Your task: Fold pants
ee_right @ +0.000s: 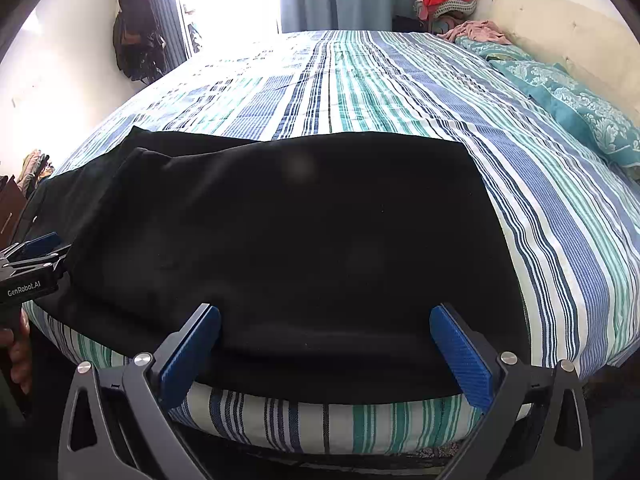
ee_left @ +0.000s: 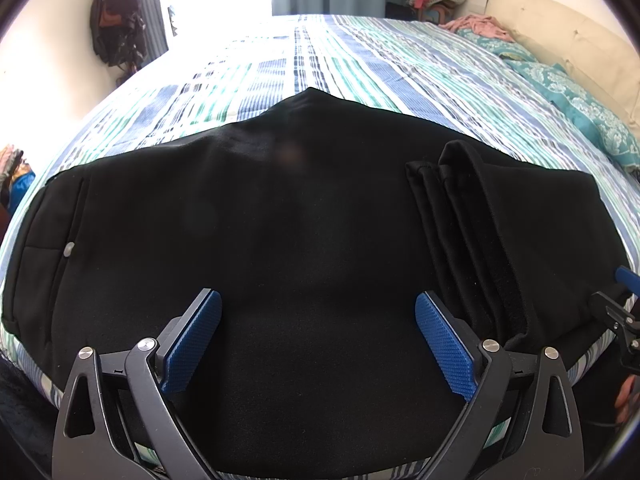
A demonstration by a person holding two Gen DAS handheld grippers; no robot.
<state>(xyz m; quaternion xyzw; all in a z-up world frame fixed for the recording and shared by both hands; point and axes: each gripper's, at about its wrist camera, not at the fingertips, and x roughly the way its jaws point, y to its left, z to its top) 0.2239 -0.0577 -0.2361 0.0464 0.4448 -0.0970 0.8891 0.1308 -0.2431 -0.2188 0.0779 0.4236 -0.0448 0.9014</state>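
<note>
Black pants [ee_left: 280,220] lie flat along the near edge of a striped bed [ee_left: 320,68]. Their leg ends are folded back over the right part and show as black hems [ee_left: 448,184]. A pocket with a silver button [ee_left: 69,248] is at the left end. My left gripper [ee_left: 318,316] is open and empty, just above the pants' near edge. My right gripper [ee_right: 325,328] is open and empty above the right part of the pants [ee_right: 300,232]. The left gripper [ee_right: 36,256] also shows at the left edge of the right wrist view.
The bed's striped cover [ee_right: 400,88] stretches away behind the pants. Teal pillows [ee_right: 580,108] and a cream headboard [ee_right: 560,28] are at the right. Pink cloth [ee_right: 476,30] lies at the far corner. Dark bags [ee_right: 132,32] hang on the left wall.
</note>
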